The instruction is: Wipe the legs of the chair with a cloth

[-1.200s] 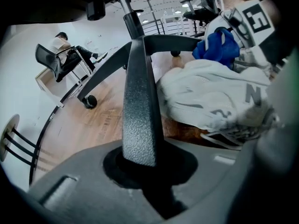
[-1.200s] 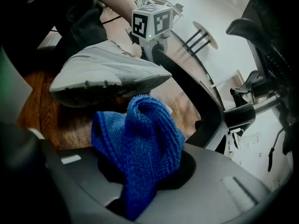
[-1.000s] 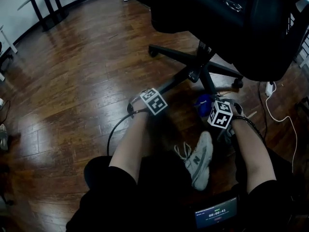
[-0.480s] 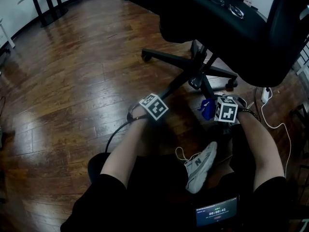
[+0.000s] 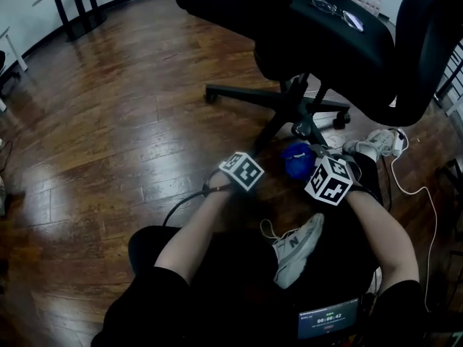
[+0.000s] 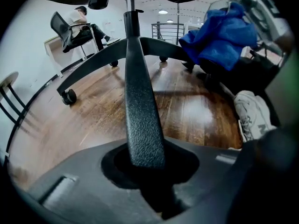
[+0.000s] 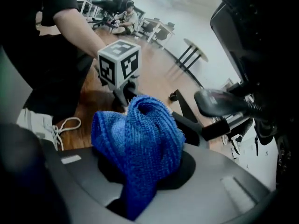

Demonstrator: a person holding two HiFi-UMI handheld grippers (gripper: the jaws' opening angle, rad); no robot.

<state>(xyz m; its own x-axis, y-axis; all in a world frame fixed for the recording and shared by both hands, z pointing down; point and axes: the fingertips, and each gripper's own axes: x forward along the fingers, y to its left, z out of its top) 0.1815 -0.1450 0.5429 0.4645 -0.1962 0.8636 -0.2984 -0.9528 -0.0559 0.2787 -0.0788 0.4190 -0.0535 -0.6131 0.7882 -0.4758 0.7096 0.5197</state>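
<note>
The black office chair's star base stands on the wood floor. One chair leg runs from the hub toward me. My left gripper has that chair leg in its jaws, gripped at the near end, and the jaws are opening. My right gripper is shut on a bunched blue cloth, held just right of the leg. The cloth fills the right gripper view, with the left gripper's marker cube behind it. The blue cloth also shows at the upper right of the left gripper view.
My white sneaker lies between my arms and a second shoe sits by the right caster. A white cable trails at the right. Glasses rest on the chair seat. Table legs stand at the far left.
My left gripper has shifted right and nearer to me along the leg, rolling a little. My right gripper has lifted with the cloth, which now shows larger beside the leg.
</note>
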